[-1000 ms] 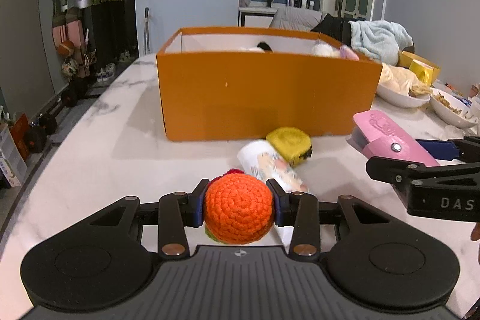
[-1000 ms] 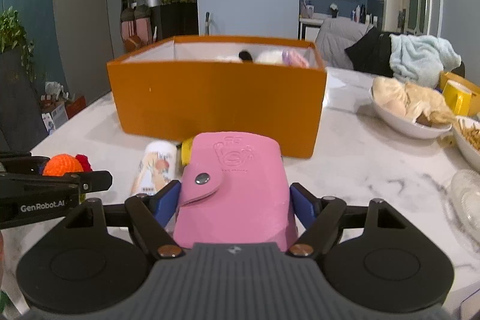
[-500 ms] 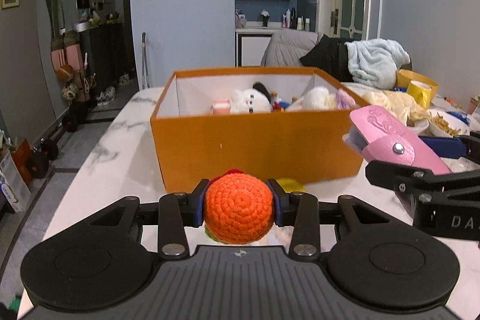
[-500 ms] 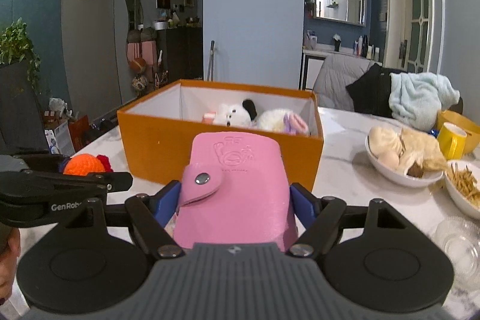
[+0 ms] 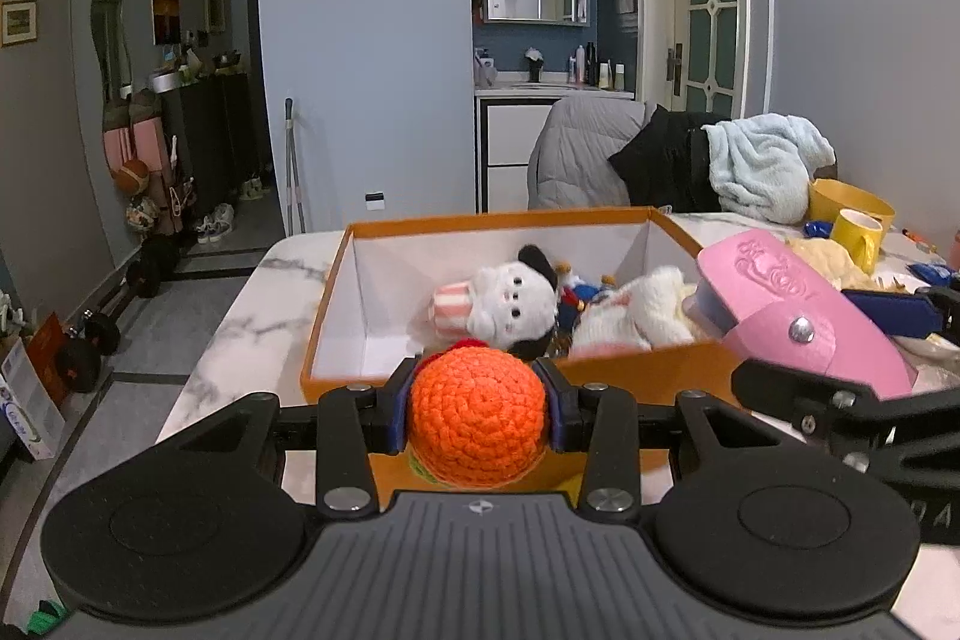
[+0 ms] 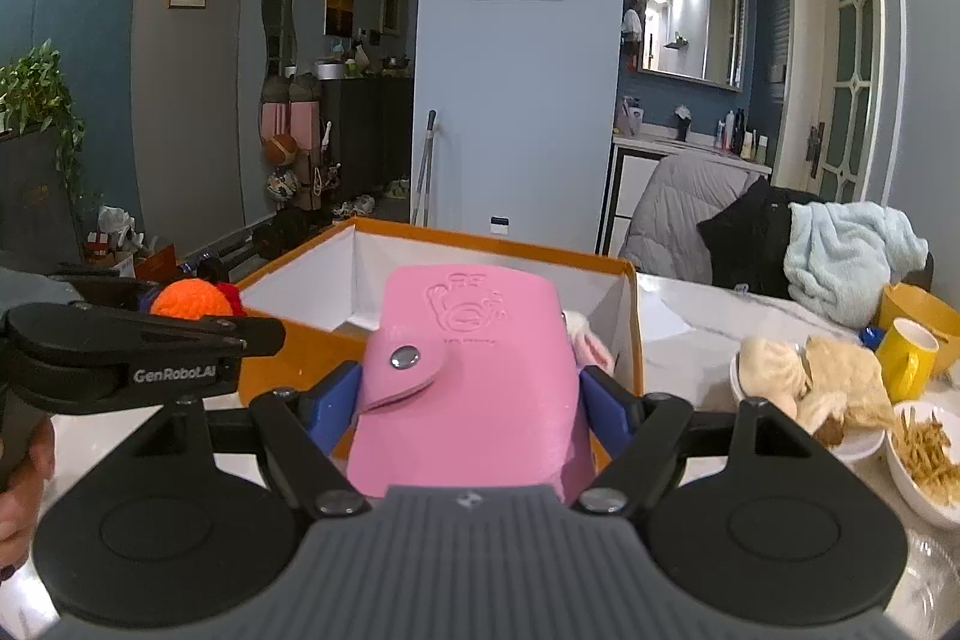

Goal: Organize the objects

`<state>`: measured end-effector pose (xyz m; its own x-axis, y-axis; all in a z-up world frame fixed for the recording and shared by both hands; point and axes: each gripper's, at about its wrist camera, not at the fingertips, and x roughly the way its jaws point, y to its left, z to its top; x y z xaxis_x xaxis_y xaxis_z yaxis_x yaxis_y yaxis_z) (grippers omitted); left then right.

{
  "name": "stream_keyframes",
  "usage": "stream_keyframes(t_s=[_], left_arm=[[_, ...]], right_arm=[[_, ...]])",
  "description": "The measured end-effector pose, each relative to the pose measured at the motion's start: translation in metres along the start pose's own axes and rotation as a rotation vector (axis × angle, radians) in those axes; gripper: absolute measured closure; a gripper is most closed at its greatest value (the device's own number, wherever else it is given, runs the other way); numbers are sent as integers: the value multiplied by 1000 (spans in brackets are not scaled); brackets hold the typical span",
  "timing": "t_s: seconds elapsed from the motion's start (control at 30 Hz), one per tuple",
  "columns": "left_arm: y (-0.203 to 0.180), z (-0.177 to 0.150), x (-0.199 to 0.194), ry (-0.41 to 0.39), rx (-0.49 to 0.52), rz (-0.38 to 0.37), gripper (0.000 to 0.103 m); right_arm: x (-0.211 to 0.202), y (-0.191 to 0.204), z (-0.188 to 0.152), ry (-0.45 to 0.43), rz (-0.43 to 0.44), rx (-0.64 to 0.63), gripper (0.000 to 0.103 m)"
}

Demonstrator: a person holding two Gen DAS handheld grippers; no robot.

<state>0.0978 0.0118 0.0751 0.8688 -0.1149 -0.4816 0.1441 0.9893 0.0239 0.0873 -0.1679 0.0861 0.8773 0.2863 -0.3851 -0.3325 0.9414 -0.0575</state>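
Note:
My left gripper is shut on an orange crocheted ball and holds it at the near rim of the orange box. My right gripper is shut on a pink snap pouch and holds it over the box's near wall. The pouch also shows at the right of the left wrist view. The ball also shows at the left of the right wrist view. A white plush toy and other soft toys lie inside the box.
The box stands on a white marble table. To the right are a yellow mug, a bowl of bread, a bowl of fries and a yellow bowl. A chair with clothes stands behind.
Both grippers have risen and moved forward toward the box with their loads. The box's inside now shows, and the tube and yellow tape measure on the table have dropped out of view.

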Motion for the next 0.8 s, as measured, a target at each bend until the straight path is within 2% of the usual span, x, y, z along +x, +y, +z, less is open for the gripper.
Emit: stream_keyframes(t_s=[0.2, 0.33, 0.47, 0.6, 0.8], left_arm=[[4, 31, 20, -34, 18, 24, 56], [12, 53, 47, -22, 12, 41, 56], [20, 66, 81, 28, -13, 49, 56], [28, 70, 118, 123, -50, 43, 56], [32, 70, 155, 216, -45, 54, 56]], right_arm=[[25, -7, 21, 10, 14, -7, 24], [55, -17, 39, 35, 22, -3, 24], [88, -25, 55, 67, 21, -2, 24], [118, -28, 64, 111, 24, -3, 24], [156, -34, 70, 190, 51, 1, 24]])
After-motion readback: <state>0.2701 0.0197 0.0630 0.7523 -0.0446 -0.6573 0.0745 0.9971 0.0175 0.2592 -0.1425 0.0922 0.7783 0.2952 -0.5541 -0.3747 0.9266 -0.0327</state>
